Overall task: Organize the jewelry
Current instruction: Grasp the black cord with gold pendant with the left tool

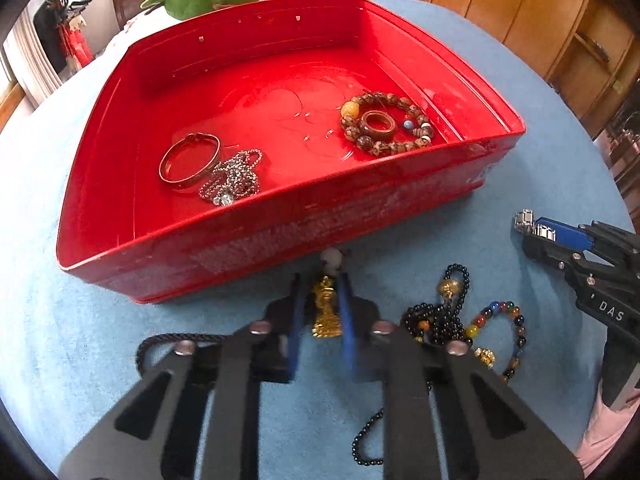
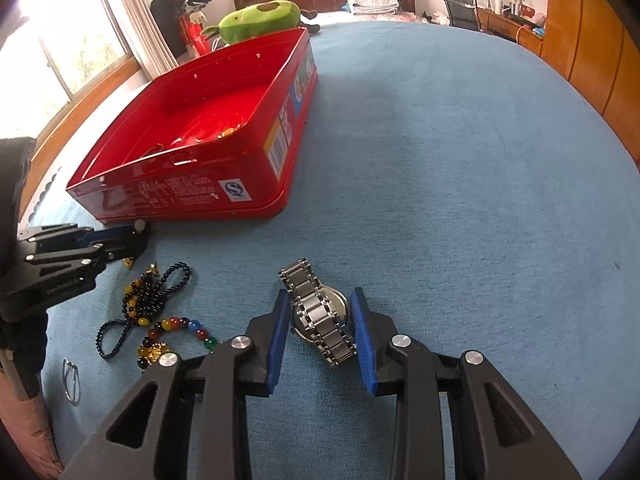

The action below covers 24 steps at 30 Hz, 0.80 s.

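Note:
A red tin tray [image 1: 240,236] on the blue cloth holds a gold bangle [image 1: 190,162], a silver chain [image 1: 236,178], a brown bead bracelet [image 1: 386,124] and a brown ring [image 1: 377,125]. My left gripper [image 1: 322,280] is shut on a gold pendant [image 1: 326,312] with a white bead and dark cord, just before the tray's near wall. My right gripper [image 2: 322,300] is shut on a silver watch [image 2: 320,312] and also shows in the left wrist view [image 1: 536,228]. A black bead necklace [image 1: 436,316] and a multicoloured bracelet [image 1: 500,320] lie between the grippers.
A silver hoop [image 2: 71,380] lies on the cloth at the near left. A green plush toy [image 2: 260,20] sits behind the tray. Wooden cabinets [image 2: 592,40] stand at the right. The blue cloth [image 2: 460,160] stretches right of the tray.

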Tool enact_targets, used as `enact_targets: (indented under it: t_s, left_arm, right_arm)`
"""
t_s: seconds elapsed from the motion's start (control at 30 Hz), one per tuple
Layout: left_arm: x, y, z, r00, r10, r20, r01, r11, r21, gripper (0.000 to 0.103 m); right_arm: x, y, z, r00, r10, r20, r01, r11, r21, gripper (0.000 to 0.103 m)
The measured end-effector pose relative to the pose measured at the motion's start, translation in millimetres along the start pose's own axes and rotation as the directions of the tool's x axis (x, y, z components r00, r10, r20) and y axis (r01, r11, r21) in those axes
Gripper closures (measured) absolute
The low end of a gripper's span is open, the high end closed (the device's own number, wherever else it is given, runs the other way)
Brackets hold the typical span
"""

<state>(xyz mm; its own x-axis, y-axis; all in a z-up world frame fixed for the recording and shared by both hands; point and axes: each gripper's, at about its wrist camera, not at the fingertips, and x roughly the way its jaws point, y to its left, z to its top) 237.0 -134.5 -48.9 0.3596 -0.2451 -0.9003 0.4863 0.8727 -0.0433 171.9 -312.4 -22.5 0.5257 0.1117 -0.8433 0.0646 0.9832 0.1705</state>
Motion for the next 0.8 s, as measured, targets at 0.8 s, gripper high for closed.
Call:
enact_targets:
  t_s: [0.8]
  left_arm:
    - [-108.1,48.3,-47.9,0.986,0.036,0.166,0.005,0.97,-0.244,0.094]
  right_arm:
    - [-14.4,-0.4,-1.5,0.999,0.045,0.029,-0.046,0.999,0.012,0.072]
